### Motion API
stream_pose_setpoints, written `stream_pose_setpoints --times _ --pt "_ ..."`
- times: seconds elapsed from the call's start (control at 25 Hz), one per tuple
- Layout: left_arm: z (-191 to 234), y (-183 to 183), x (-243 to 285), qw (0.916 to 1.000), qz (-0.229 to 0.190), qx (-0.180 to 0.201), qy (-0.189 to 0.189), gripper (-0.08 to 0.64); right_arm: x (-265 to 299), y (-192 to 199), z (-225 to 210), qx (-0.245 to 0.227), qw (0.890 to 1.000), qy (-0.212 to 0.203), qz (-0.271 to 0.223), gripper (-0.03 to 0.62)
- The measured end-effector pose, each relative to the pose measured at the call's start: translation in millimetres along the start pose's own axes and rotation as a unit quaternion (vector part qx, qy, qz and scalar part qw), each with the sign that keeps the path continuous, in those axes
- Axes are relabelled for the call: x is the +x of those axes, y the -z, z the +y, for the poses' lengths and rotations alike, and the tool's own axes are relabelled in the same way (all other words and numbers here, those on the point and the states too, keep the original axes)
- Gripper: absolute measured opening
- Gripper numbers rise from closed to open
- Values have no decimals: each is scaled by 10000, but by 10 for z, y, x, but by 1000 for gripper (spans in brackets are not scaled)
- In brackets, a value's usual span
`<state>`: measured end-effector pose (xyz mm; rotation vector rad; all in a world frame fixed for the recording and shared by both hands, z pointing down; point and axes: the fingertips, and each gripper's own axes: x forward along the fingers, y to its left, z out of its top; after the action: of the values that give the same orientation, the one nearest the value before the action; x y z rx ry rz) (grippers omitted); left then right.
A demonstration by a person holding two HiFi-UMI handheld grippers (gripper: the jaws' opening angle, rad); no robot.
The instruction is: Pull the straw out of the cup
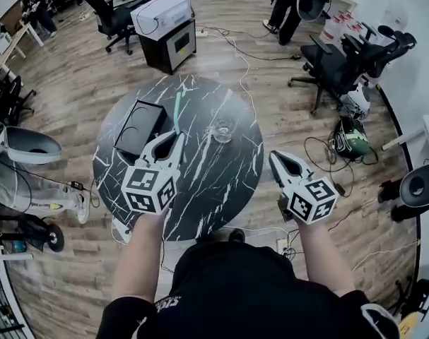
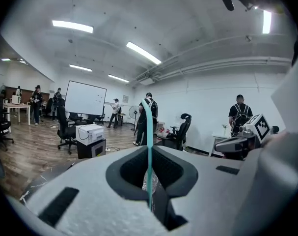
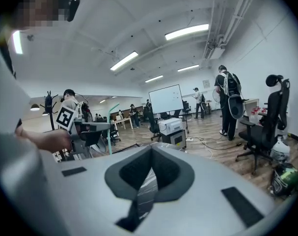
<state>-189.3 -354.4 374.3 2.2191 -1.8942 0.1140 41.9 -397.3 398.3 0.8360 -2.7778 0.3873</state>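
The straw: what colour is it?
The straw is pale teal; it shows best in the left gripper view.

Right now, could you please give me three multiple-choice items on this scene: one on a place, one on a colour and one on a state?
1. Where is the straw?
A. Lying on the floor
B. Between the jaws of the left gripper
C. On the black box

2. What colour is the straw?
A. Red
B. Blue-green
C. Black

3. How is the cup?
A. Standing upright on the table
B. Tipped on its side
C. Held by the right gripper

Answers:
1 B: the left gripper view shows its jaws closed on the straw.
2 B: it shows blue-green in both the head view and the left gripper view.
3 A: the head view shows it mouth up on the marble top, with no gripper touching it.
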Motion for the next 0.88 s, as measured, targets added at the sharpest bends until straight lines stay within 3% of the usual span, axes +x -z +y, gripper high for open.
stream_pose_setpoints --times 0.32,0.48,0.6,0.88 --pt "-215 92 -278 9985 3 -41 -540 31 -270 106 -241 182 9995 -198 -181 3" --pt "-307 -19 -347 9980 -158 22 -605 31 -325 34 -229 163 9989 -344 -260 3" --pt "-294 -68 -381 9984 -199 160 -512 31 -337 -136 -136 17 9980 -470 -420 3" --pt "4 -378 -543 9973 -383 473 -411 31 -292 -787 215 -509 9938 -222 -961 2"
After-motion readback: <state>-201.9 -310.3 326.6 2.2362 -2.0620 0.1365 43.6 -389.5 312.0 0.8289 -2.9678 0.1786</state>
